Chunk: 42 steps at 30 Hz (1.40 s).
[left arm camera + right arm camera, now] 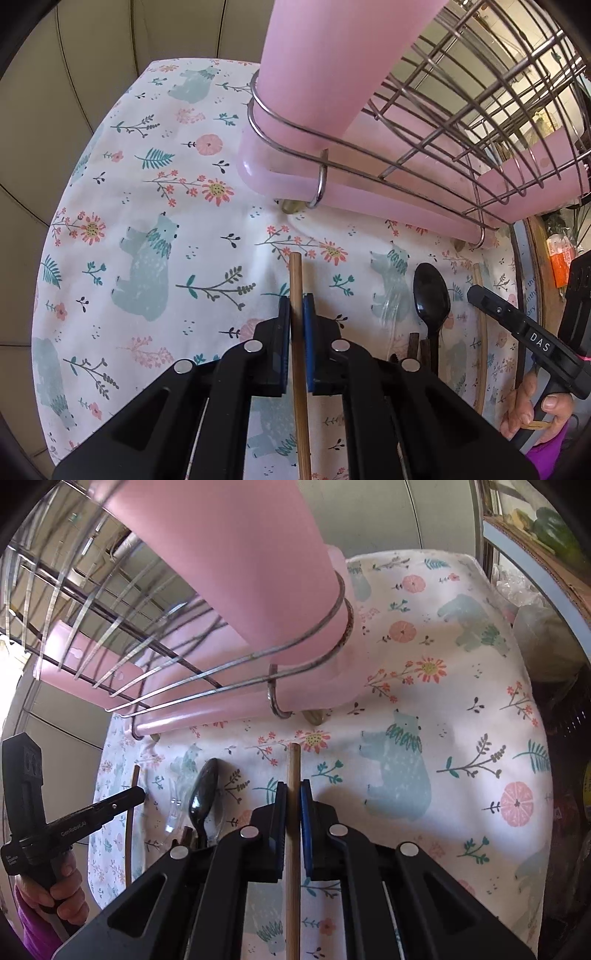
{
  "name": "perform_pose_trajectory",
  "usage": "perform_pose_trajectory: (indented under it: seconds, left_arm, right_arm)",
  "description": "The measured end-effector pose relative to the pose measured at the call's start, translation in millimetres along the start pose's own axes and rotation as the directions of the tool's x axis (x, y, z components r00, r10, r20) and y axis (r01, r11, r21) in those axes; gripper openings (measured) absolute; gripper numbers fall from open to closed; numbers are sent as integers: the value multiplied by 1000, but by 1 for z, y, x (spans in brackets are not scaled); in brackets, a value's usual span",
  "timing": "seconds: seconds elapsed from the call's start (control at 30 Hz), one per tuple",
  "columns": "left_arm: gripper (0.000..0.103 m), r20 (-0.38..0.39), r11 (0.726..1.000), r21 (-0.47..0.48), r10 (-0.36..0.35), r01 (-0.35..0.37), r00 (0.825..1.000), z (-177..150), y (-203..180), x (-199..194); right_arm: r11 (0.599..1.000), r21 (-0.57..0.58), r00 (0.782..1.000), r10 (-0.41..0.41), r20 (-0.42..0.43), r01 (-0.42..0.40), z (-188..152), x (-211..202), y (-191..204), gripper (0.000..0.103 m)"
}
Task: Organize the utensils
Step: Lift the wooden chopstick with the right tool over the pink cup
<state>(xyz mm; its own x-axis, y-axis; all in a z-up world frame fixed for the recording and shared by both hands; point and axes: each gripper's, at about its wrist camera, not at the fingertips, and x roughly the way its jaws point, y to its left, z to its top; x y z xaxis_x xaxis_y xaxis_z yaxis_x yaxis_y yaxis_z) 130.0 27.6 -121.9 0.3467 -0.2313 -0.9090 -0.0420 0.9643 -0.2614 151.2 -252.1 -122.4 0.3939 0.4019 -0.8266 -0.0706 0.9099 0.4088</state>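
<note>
In the left wrist view, the white cotton cloth printed with bears and flowers (147, 166) is covering the table. Toward the middle, the left gripper (296, 299) is pinching a round pale wooden chopstick (295, 273). Its jaws are narrowed onto the shaft, and the tip is sticking out forward above the cloth. Above it, the tall pink plastic cylindrical holder (325, 66) is sitting in a loop of the steel wire dish rack (461, 110). Further right, a black plastic spoon (431, 291) is lying bowl-forward on the cloth, beside some dark stick ends.

In the right wrist view, the right gripper (294, 784) is likewise closing narrowly on a second pale wooden chopstick (294, 764). That chopstick is pointing toward the base of the holder, though I cannot tell whether the right-hand pad is fully touching it.

Both chopsticks are probably light, stiff and smooth. A round shaft may roll or pivot between flat pads, so a firm squeeze well back from the tip seems wise. That leaves enough length free to drop into the holder's mouth. The spoon looks light and slick. Its narrow handle is likely the better place to take hold than the curved bowl.
</note>
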Motion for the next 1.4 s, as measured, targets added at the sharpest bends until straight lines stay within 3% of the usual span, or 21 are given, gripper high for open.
perform_pose_trajectory:
  seconds: [0.27,0.57,0.97,1.17,1.3,1.4]
  left_arm:
    - [6,126,999,-23,-44,47,991,0,4,-41]
    - [6,290,994,-17,-100,109,952,-4,6,-98]
    - [6,513,989,55,-143,134,846,-14,-4,-168]
    - [6,588,992,90,-128,93,799,-20,-9,-191]
    - [6,599,993,114,-98,36,794,-23,-16,-192]
    - [6,586,991,132,-86,10,805,-25,-22,-185]
  right_arm:
    - [998,-47,988,36,153,-29,3,-49,12,7]
    - [996,-72,951,74,301,-54,7,-97,21,7]
    - [992,-115,890,93,447,-46,4,-140,34,6]
    - [985,-170,859,79,506,9,-2,-158,50,6]
    - [979,-198,854,64,517,46,-7,-159,58,6]
    - [977,-206,854,61,516,55,-9,-156,58,6]
